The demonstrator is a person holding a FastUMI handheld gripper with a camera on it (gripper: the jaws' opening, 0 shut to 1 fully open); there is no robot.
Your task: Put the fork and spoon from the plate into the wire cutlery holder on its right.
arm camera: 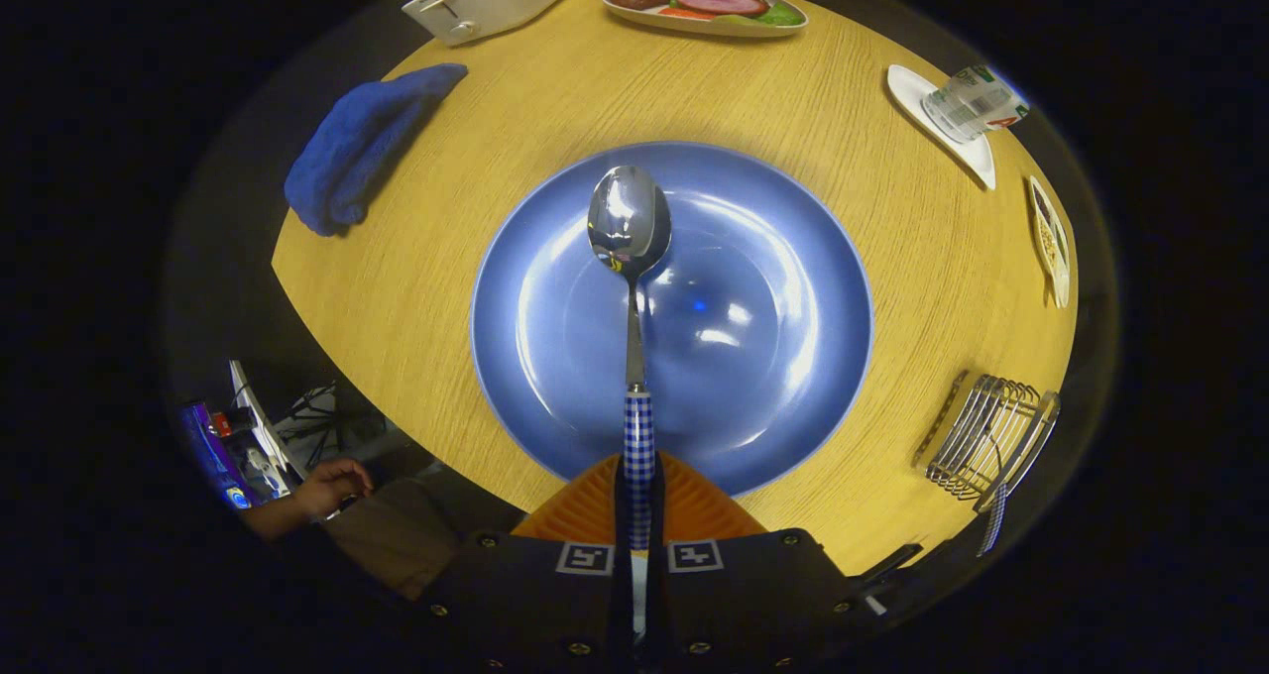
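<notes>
Jaws pinching the spoon by its checked handle, and we've got it lifted over the plate, which carries no cutlery now. Right of the plate, the holder already has a checked handle, likely the fork. Spoon's left.

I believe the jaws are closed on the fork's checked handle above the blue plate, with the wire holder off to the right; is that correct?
Not quite: the gripper view shows the gripper shut on the spoon, not a fork. Its checked handle sits between the jaws above the blue plate, wire holder to the right.
</notes>
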